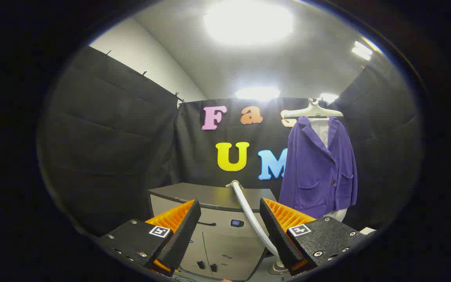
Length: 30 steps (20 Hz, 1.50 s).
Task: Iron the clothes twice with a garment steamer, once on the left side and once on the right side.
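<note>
Hovering gripper (230, 231) spread wide, facing steamer hose (249, 213).

1. Ceiling panel (248, 21) overhead is blown out to pure white, with a soft halo spreading over the ceiling around it.
2. Second ceiling light (257, 93), far, above the cloth wall, is likewise overexposed; smaller strip lights (361, 50) glare at far right.
3. Dark cloth walls take little light; the left wall shows only faint fold shading.
4. Purple jacket (319, 168) is evenly lit and sharp, its colour well rendered.
5. Bench (210, 194) top carries a dull sheen from above.
6. Gripper (230, 235), near, jaws apart, is slightly soft; shadow falls beneath it.
7. Fisheye distortion bows straight edges towards the rim, where the picture darkens.
</note>
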Motion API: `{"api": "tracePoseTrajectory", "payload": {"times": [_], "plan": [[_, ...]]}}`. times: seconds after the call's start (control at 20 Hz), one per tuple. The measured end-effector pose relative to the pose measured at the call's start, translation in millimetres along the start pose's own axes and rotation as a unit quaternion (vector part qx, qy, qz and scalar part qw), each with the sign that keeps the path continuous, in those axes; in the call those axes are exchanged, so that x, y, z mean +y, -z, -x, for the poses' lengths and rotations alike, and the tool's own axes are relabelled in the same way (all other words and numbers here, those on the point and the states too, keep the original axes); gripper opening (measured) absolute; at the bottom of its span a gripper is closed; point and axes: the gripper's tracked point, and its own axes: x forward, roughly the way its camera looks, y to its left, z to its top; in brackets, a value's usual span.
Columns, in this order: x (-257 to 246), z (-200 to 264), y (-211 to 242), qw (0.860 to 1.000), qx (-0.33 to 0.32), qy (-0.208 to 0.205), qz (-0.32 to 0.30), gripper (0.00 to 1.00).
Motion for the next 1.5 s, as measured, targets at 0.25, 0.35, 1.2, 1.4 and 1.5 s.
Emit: {"api": "tracePoseTrajectory", "payload": {"times": [0.25, 0.35, 1.2, 1.4, 1.5], "plan": [[-1, -6, -8, 1.000, -0.007, 0.002, -0.002, 0.93], [-3, -9, -8, 1.000, -0.006, 0.004, -0.005, 0.93], [-48, -17, -20, 1.000, 0.005, 0.020, -0.016, 0.93], [-69, -27, -43, 0.999, 0.005, 0.036, -0.020, 0.93], [-74, -38, -54, 0.999, 0.012, 0.035, -0.015, 0.93]]}}
